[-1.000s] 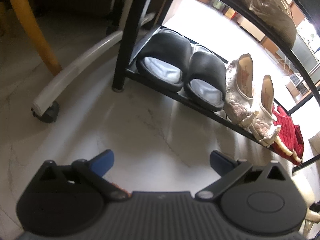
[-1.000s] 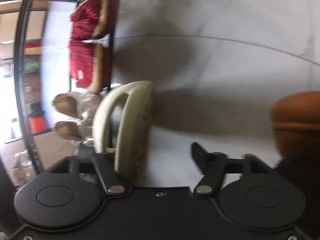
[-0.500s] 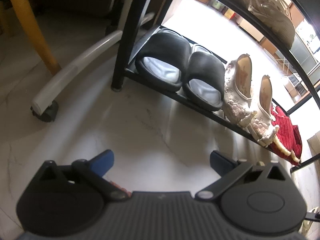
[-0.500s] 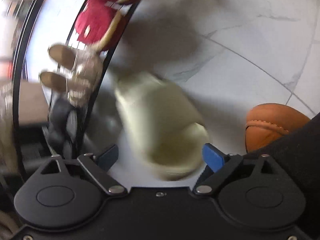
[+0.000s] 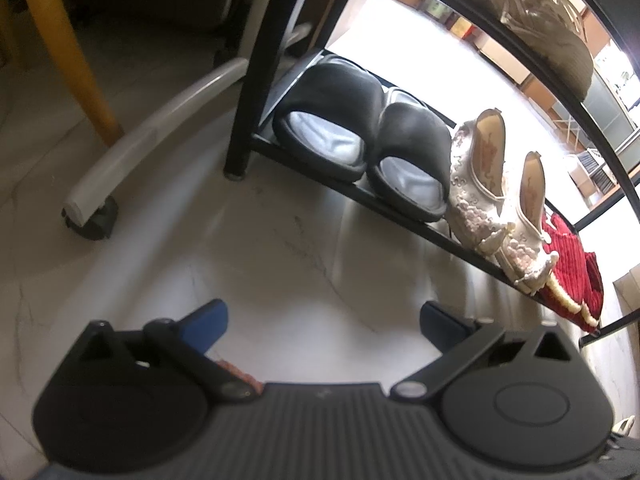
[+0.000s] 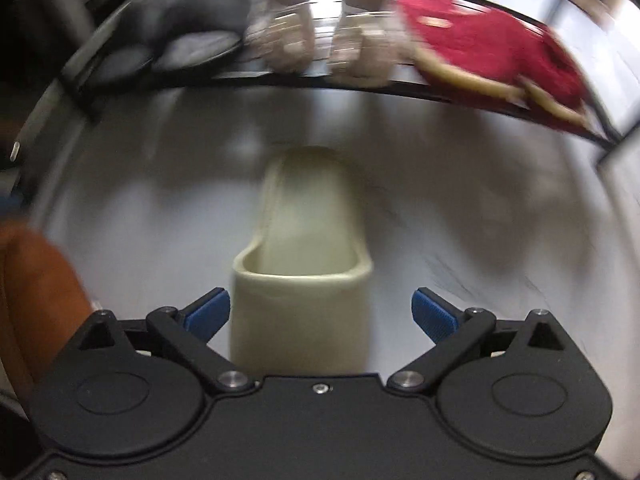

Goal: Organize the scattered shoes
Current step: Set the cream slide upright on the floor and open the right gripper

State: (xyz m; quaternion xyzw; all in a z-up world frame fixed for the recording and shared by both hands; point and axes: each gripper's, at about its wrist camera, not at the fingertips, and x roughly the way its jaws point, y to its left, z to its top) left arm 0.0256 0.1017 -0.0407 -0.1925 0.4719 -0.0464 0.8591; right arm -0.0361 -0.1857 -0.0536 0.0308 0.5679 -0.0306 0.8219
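Shoes fill the bottom shelf of a black metal rack (image 5: 352, 188), which runs from the upper middle to the right edge of the left wrist frame. From left to right along it sit a pair of black slides (image 5: 360, 140), a pair of white beaded flats (image 5: 496, 200) tipped with their heels up, and a pair of red slippers (image 5: 572, 276) with cream trim at the far right. A grey-beige sneaker (image 5: 544, 24) rests on the shelf above, in the upper right corner.

In the right wrist frame, which is blurred, one cream slide (image 6: 304, 264) lies on the pale marble floor (image 6: 480, 220) at lower centre, in front of the rack and apart from it, lengthwise toward the shelf. The right gripper (image 6: 320, 314) hangs over its near end with jaws spread wide; they have just been opening, and the blue pads (image 6: 208, 314) stand clear of the slide on both sides, so it is released. A brown shoe (image 6: 36, 280) shows at the left edge.

The left gripper (image 5: 324, 324) hovers over bare floor at the bottom of its frame, jaws apart and empty. A yellow chair leg (image 5: 68, 48) stands at upper left, with a grey caster leg (image 5: 152, 136) beside it.
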